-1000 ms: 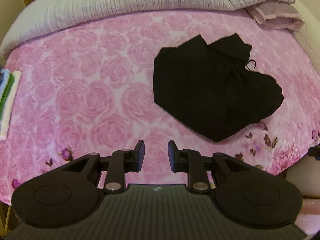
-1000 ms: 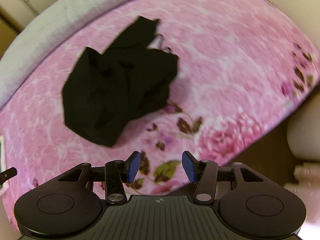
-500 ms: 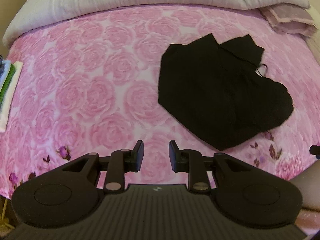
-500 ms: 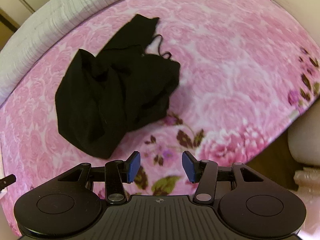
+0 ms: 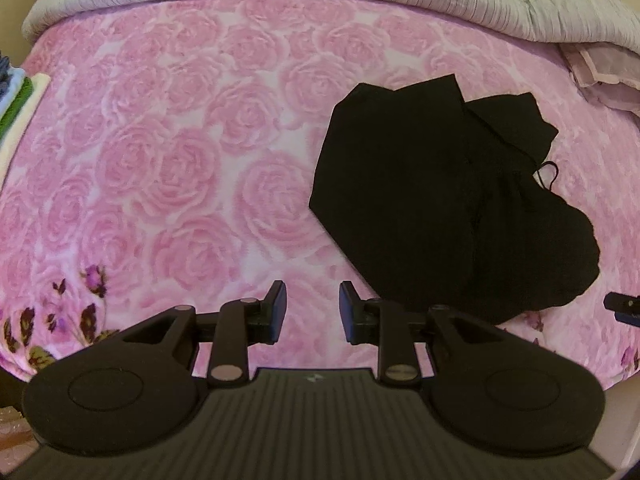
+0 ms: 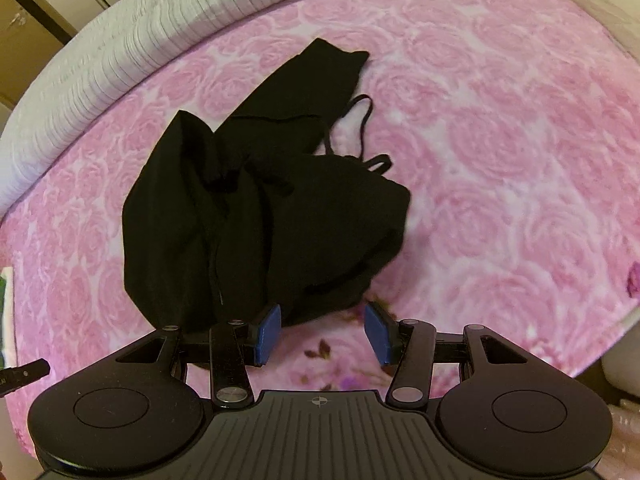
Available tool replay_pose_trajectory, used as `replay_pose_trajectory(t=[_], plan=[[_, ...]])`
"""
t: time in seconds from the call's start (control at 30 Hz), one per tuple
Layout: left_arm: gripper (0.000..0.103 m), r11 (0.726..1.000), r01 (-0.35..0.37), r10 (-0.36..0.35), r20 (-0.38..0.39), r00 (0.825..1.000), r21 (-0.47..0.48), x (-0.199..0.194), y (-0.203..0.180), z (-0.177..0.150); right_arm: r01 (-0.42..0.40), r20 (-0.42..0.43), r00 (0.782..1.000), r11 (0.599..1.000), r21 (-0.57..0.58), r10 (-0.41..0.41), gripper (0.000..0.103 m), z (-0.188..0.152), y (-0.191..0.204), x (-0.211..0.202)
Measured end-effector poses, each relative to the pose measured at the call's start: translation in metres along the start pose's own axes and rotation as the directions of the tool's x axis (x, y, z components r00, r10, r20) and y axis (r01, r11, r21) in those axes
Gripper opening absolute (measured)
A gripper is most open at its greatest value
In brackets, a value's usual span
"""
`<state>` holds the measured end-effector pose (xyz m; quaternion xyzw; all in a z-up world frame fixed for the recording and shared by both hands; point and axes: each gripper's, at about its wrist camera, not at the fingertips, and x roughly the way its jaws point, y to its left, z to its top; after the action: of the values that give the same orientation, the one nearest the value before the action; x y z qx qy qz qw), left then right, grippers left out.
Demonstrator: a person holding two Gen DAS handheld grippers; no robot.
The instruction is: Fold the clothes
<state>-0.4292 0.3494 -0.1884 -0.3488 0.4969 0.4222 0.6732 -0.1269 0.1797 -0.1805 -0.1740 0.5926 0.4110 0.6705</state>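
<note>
Claws [image 5: 312,312] [image 6: 323,330] agape, holding nothing.

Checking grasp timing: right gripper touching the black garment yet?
Apart. Right wrist view: right gripper open, pink sheet visible between its fingertips and the black garment hem.

no words, labels, brands or numbers can be read anywhere in either wrist view at this moment.
</note>
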Motion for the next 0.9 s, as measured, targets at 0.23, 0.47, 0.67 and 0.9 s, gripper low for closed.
replay_pose_trajectory(t=[0.23, 0.47, 0.67, 0.9], plan=[[0.023, 0.998, 0.018, -0.015, -0.049, 0.999, 0.061, 0.051, 0.011, 0.026, -0.026, 0.050, 0.998, 0.997, 0.079, 0.022, 0.050, 0.014, 0.011, 0.040], [0.023, 0.995, 0.035, -0.030, -0.053, 0.998, 0.094, 0.090, 0.022, 0.054, -0.046, 0.133, 0.990, 0.997, 0.065, 0.037, 0.050, 0.048, 0.038, 0.096], [0.023, 0.993, 0.047, -0.040, -0.069, 0.997, 0.109, 0.114, 0.027, 0.064, -0.054, 0.102, 0.994, 0.995, 0.081, 0.045, 0.050, 0.070, 0.050, 0.159], [0.023, 0.993, 0.056, -0.047, -0.088, 0.995, 0.106, 0.121, 0.024, 0.065, -0.057, 0.098, 0.994, 0.998, 0.004, 0.056, 0.001, 0.034, 0.051, 0.162]])
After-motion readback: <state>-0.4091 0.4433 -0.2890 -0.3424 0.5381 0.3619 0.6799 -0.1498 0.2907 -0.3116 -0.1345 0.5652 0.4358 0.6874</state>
